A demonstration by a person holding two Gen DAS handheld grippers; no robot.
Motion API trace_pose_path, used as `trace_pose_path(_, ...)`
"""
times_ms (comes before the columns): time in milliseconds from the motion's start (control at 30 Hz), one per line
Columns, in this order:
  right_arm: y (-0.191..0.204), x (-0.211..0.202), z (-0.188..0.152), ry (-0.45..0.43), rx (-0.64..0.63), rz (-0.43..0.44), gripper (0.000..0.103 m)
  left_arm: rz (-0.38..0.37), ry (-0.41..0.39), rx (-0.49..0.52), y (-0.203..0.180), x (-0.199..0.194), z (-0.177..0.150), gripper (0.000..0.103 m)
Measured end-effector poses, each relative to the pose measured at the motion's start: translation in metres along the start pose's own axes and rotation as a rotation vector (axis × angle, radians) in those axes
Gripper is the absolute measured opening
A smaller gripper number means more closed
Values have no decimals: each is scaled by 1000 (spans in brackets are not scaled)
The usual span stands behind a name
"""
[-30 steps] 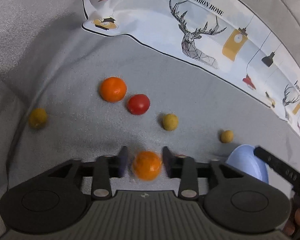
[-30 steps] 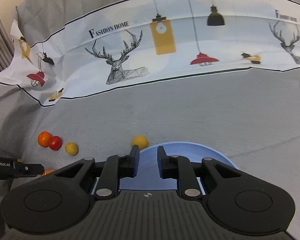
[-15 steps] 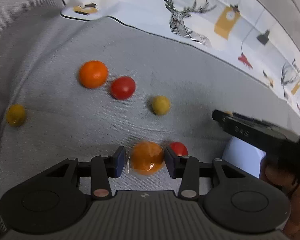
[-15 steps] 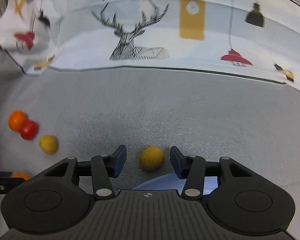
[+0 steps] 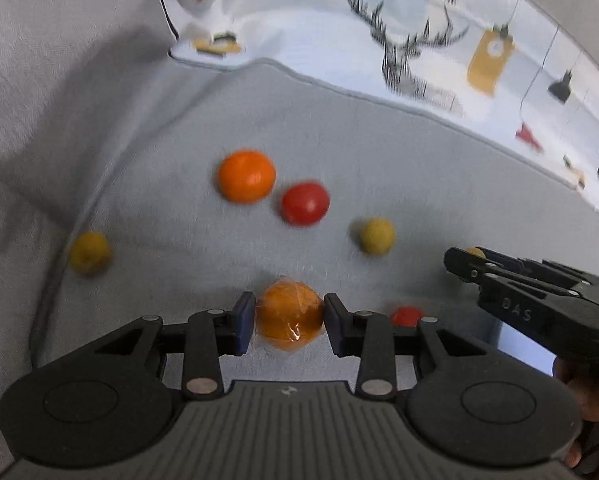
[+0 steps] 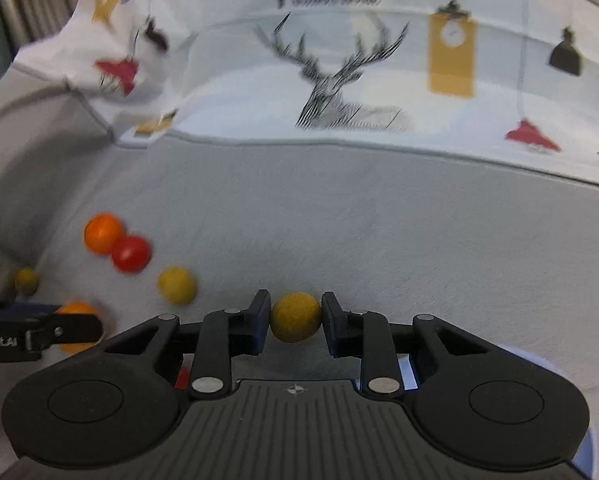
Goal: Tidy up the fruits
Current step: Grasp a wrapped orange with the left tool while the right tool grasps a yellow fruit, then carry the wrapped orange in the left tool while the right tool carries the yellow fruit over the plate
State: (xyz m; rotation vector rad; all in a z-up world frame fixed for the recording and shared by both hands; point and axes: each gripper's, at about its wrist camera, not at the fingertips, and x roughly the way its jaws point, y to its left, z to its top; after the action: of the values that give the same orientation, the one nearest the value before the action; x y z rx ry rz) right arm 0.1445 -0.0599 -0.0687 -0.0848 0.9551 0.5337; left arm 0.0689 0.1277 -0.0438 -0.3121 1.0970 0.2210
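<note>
Since a second ago the right gripper (image 6: 295, 318) has dropped from over the bowl (image 6: 539, 364) onto a yellow fruit (image 6: 295, 317), jaws closing on it; the left gripper (image 5: 289, 318) clasps an orange (image 5: 289, 316) on the grey cloth (image 5: 379, 152). Next, probably: lift both into the bowl.

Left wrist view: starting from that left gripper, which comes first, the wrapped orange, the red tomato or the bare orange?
1. Wrapped orange, between the left gripper fingers.
2. Red tomato, farther up, slightly right.
3. Bare orange, just beyond, upper left.
</note>
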Motion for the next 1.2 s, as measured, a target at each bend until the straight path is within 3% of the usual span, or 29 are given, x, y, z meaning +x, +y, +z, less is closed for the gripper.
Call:
trace_pose_path(267,6,6,-1,19,-26,-21,29,7,-6,21,-3,-1,0,41)
trace_pose_path(467,8,-16,4,-60,12,-31,29,19,-34,26,-2,-8,-1,41)
trace_pose_path(667,8,-68,8,-171,43,-11,29,26,-99,31,0,-28,-6,41)
trace_pose_path(900,5,-156,-4,-303,28,-60,29,17,-182,80,-15,-55,-16,41)
trace_pose_path(1067,-19,-174,-45,-271,127,-84,29,3,-214,112,-32,-73,-29,41)
trace_pose_path(1133,-29,-170,-53,-227,165,-85,29,-10,-221,121,-38,-77,-34,41)
trace_pose_path(1200,-35,-173,-53,-241,151,-109,29,-18,-225,135,-46,-77,-37,41)
